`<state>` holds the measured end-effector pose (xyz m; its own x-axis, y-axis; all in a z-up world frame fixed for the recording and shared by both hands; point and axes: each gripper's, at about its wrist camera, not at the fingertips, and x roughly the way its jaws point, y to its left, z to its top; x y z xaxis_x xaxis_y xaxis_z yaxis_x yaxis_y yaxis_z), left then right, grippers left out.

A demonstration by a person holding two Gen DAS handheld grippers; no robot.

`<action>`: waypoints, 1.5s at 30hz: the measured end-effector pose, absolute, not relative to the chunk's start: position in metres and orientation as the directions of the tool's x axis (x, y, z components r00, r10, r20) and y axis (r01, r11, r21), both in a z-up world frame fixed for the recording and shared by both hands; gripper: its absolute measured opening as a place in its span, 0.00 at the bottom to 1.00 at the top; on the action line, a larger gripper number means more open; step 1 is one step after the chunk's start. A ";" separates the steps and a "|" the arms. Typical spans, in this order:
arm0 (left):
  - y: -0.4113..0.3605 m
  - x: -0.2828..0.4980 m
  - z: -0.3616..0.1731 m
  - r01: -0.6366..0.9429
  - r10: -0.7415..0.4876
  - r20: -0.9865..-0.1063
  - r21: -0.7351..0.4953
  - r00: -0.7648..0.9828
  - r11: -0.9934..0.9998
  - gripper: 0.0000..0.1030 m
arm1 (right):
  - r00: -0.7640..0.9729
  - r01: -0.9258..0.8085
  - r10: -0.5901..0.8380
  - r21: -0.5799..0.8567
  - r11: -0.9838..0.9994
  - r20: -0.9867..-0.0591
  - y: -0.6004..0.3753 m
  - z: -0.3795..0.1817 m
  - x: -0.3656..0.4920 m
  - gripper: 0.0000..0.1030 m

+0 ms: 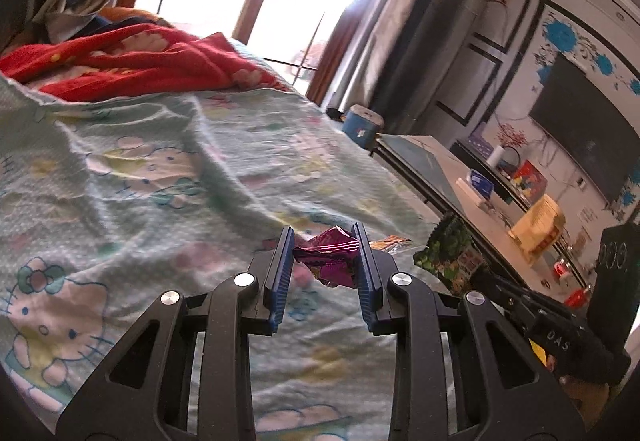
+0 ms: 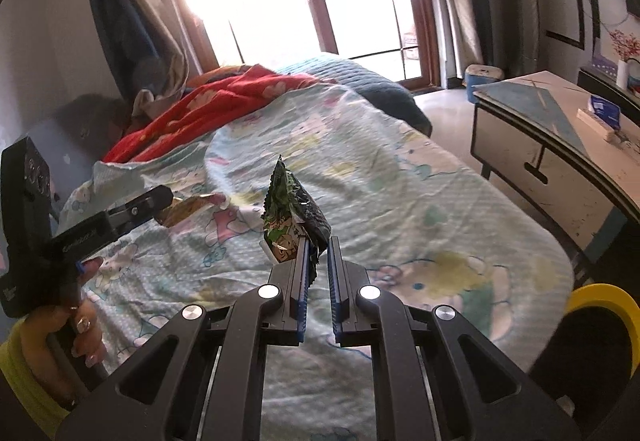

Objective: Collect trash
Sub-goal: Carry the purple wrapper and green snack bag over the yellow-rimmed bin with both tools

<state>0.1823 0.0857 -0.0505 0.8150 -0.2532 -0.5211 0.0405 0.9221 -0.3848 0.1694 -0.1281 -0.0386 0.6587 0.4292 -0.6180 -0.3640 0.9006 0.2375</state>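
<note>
The left claw [image 1: 325, 241] grips a crumpled purple wrapper [image 1: 328, 257]: the foil sits between the tips of its blue pads [image 1: 280, 277], pressed from both sides and lifted clear of the bed [image 1: 140, 169] below it. Just beyond the left claw's right finger, a yellow-orange wrapper [image 1: 390, 243] lies on the bedcover, a little ahead of the tips. In the right wrist view this same yellow wrapper [image 2: 188, 209] shows just past the nose of the left claw [image 2: 160, 197], still on the cover.

The right claw [image 2: 318, 241] is closed on a green snack packet [image 2: 294, 209]. Its pads pinch the packet's lower edge, which runs down between the jaws, and the rest of the packet stands up and leans to the left above the fingertips, clear of the bed [image 2: 400, 201]. From the left wrist the green packet [image 1: 448, 253] shows to the right of the left claw, held at the front of the right claw's dark body.

A hand [image 2: 80, 321] with a yellow-green sleeve holds the left claw's handle at the left edge of the right wrist view.

Beyond both claws a red blanket [image 1: 140, 61] lies bunched at the far end of the bed. To the right of the claws, beside the bed, stands a surface [image 2: 560, 145] with a blue and white top.
</note>
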 end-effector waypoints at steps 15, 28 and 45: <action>0.031 0.165 -0.034 0.180 -0.340 -0.491 -0.344 0.802 0.922 0.22 | 0.715 -0.275 0.371 0.249 0.929 -0.592 -0.185 -0.028 0.148 0.09; -0.023 0.151 -0.029 0.307 -0.416 -0.484 -0.291 0.769 0.906 0.22 | 0.756 -0.196 0.301 0.238 0.951 -0.581 -0.238 -0.021 0.130 0.09; -0.086 0.136 -0.034 0.446 -0.499 -0.501 -0.232 0.707 0.864 0.22 | 0.785 -0.084 0.196 0.213 0.973 -0.588 -0.297 -0.021 0.113 0.09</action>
